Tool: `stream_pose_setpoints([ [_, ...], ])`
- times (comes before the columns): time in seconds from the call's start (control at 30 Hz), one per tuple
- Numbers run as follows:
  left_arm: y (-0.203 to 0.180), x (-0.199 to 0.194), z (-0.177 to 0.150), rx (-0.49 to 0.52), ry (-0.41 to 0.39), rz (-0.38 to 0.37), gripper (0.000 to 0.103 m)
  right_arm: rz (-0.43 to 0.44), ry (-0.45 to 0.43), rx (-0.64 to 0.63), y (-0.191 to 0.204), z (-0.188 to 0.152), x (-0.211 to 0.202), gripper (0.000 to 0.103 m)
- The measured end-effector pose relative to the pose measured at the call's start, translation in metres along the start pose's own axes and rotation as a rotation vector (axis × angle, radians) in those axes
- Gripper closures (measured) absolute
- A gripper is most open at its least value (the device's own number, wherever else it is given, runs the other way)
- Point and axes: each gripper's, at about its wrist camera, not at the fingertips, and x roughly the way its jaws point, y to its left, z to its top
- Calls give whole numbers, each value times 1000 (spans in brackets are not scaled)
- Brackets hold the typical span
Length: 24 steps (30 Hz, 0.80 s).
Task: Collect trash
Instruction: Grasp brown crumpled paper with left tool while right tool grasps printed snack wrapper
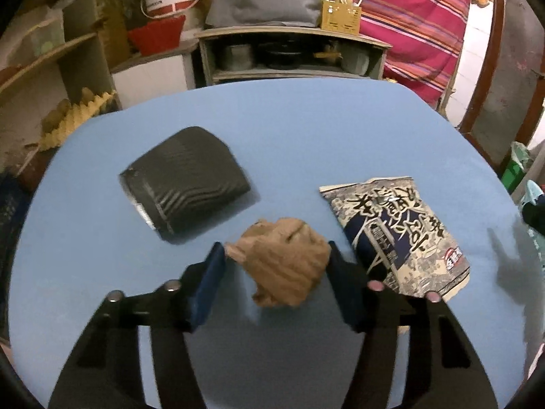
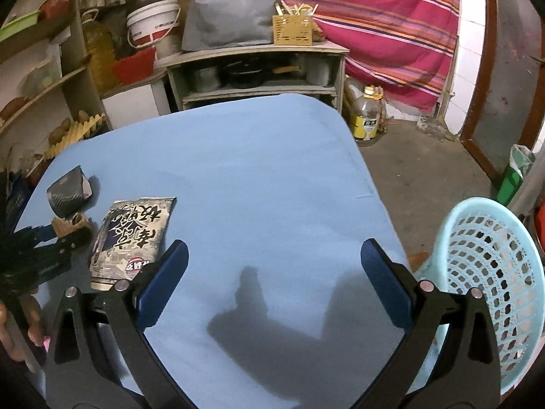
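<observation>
Left gripper point(image 1: 276, 266) clamped brown paper wad point(image 1: 282, 262); right gripper point(image 2: 274, 266) spread wide, holding nothing; snack bag point(image 1: 396, 235) bore Chinese lettering near worktop point(image 1: 306, 129) right edge.

home storeroom-kitchen | shelves point(image 2: 51, 78) of pots, oil jug point(image 2: 98, 54), bucket point(image 2: 153, 24) | striped curtain point(image 2: 374, 24)

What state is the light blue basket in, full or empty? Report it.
Cannot tell fully: the light blue perforated basket stands beside the blue table, and its visible inside wall shows no trash; its bottom is hidden.

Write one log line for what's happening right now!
left hand-held gripper: closing around brown paper wad | right hand-held gripper: open, empty | basket: beside table
</observation>
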Motion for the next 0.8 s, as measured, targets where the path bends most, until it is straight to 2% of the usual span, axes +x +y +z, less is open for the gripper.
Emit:
stream_pose_setpoints([
  [0.2, 6, -2, 2, -23, -14, -12, 47, 30, 20, -42, 29, -2, 11, 4],
  [0.6, 38, -46, -6, -35, -73, 22, 47, 98, 104, -173, 99, -18, 36, 5],
  [0.67, 44, -53, -7, -42, -80, 22, 47, 102, 116, -185, 107, -19, 40, 8],
  [0.8, 55, -66, -12, -54, -95, 23, 47, 109, 156, -191, 116, -21, 51, 25],
])
